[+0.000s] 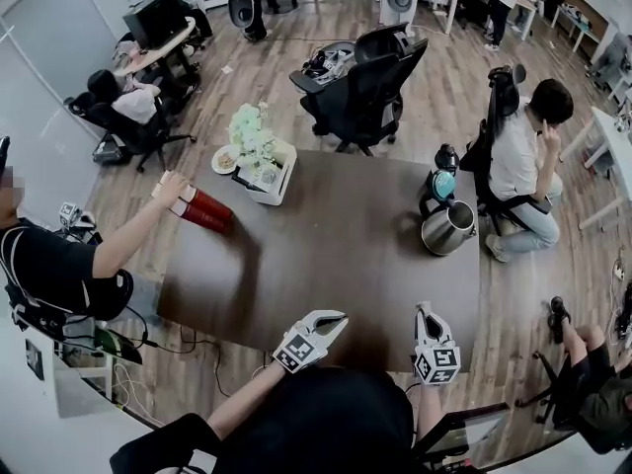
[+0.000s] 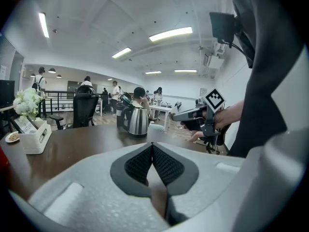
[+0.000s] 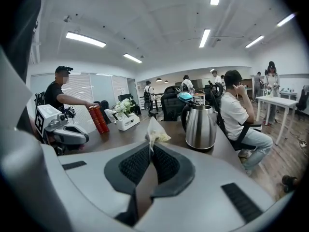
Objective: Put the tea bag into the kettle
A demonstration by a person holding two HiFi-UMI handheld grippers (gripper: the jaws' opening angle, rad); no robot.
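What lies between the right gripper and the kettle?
Bare table only, in the head view; the right gripper, holding the tea bag, is short of the kettle.

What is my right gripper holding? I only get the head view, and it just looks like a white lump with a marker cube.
Observer: The right gripper view shows the right gripper shut on a tea bag, pinched by its lower edge and poking up past the tips.
Operator: What does the bag look like?
Observer: Pale and see-through, with yellowish-green bits inside.
Operator: Is my other one holding something too?
Observer: No. In the left gripper view, the left gripper is closed with nothing between its jaws.
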